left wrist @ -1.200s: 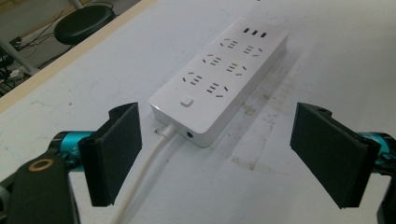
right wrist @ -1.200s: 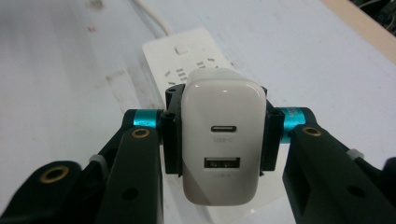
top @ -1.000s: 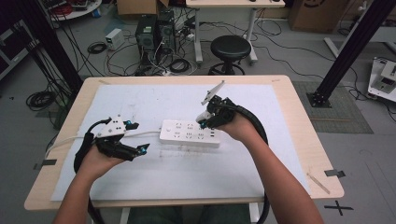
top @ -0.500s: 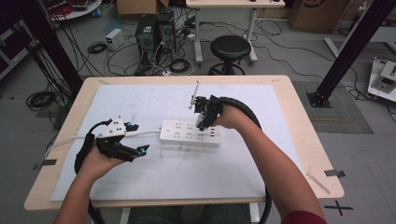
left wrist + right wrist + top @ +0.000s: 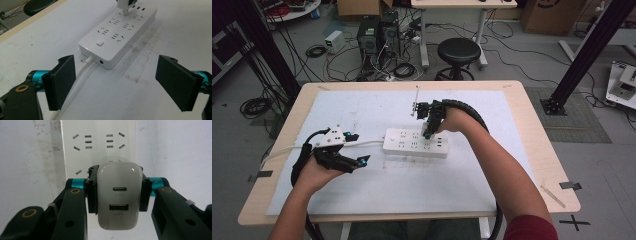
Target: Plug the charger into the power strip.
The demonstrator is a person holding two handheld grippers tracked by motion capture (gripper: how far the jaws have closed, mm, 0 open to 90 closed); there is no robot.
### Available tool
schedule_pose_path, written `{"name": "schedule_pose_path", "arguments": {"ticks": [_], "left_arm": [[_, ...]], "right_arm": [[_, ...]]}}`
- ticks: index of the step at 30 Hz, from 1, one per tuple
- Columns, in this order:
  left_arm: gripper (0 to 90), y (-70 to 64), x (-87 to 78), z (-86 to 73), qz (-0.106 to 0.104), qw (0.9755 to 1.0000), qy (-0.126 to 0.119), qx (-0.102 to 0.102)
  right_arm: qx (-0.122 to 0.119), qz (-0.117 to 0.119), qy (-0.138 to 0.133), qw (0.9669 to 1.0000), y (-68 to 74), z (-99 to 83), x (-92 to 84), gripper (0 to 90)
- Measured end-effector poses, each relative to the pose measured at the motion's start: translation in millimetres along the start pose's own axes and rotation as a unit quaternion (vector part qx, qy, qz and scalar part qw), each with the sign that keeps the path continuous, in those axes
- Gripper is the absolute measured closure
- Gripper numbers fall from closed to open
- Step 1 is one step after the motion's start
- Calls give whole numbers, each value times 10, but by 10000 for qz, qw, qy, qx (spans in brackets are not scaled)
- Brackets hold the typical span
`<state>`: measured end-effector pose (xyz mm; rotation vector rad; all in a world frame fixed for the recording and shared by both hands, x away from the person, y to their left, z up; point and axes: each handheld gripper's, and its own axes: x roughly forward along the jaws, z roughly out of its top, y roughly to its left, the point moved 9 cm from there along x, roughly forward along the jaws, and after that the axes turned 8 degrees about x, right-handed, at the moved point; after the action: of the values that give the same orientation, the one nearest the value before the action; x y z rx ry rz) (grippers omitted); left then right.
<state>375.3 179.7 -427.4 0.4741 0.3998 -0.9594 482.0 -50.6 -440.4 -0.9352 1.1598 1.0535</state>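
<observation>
A white power strip (image 5: 414,142) lies in the middle of the white sheet, its cord running left. My right gripper (image 5: 428,131) points down over the strip's right part, shut on a white USB charger (image 5: 118,197) with two ports facing the camera. The charger (image 5: 124,4) hangs just above a socket, its prongs close to the strip (image 5: 120,30); whether they touch the slots I cannot tell. My left gripper (image 5: 354,148) rests open on the sheet left of the strip, its pads (image 5: 61,81) wide apart, the cord (image 5: 82,67) running between them.
The white sheet (image 5: 362,107) covers most of the wooden table (image 5: 532,130). The strip's cord (image 5: 287,148) trails off the left edge. Beyond the table stand a black stool (image 5: 458,52), computer towers and cables on the floor.
My right gripper has swung left and tipped downward with the charger, coming over the strip's right sockets. The left gripper has stayed put.
</observation>
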Motion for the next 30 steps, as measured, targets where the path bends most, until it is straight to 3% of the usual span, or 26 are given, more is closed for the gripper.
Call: {"name": "schedule_pose_path", "arguments": {"ticks": [16,19,23,30], "left_arm": [[166,13,15,-7,13,10000,34,12],[166,4,22,3,12,10000,36,21],[167,-7,14,-2,27,10000,45,42],[166,2,15,-8,60,10000,60,26]], "right_arm": [[-191,80,161,9997,11,24,92,632],[-322,-81,373,9988,31,20,178,634],[-179,0,280,9994,23,25,178,635],[-157,31,267,9995,25,28,193,637]]}}
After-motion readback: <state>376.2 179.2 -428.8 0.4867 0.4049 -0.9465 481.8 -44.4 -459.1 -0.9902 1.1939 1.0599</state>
